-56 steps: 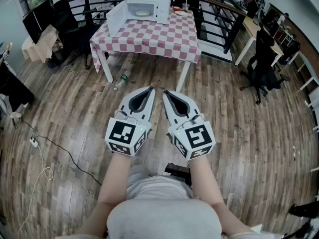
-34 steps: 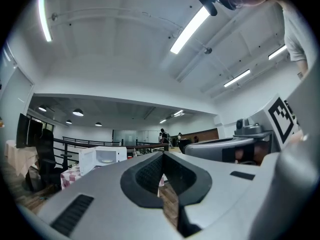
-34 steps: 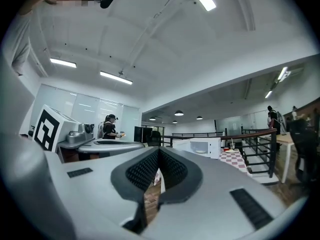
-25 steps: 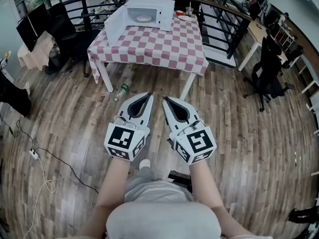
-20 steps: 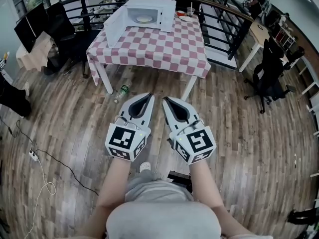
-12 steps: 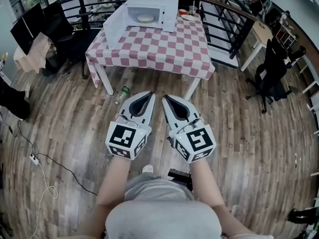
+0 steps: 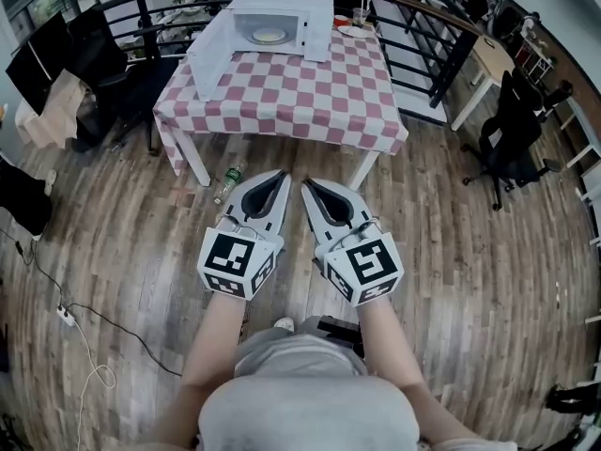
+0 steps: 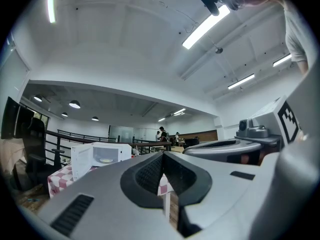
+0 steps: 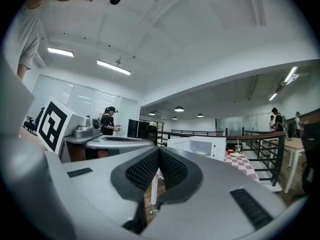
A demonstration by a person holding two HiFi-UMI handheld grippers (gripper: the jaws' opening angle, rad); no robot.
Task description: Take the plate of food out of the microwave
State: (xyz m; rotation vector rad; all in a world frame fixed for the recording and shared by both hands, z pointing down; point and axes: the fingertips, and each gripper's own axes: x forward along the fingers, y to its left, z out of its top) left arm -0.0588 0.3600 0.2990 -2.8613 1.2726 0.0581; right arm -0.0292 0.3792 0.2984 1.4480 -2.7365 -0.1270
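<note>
As I judge it, the task is barely begun. The microwave (image 7: 282, 14) stands at the top of the head view, on the far end of a checked table (image 7: 282, 97). Its door (image 7: 208, 56) is already swung open to the left, and the plate of food (image 7: 269, 36) sits inside, untouched. Everything that matters is left: getting up to the table, reaching in, gripping the plate and bringing it out.

I hold my left claw (image 7: 281, 172) and right claw (image 7: 306, 186) side by side in the middle of the frame, over the wooden floor (image 7: 470, 252). Both have their jaws pressed together with nothing between them. The plate lies well apart from both, above their tips in the picture, with the near stretch of table in between. In each gripper view the microwave shows only small and distant past the closed tips.
</note>
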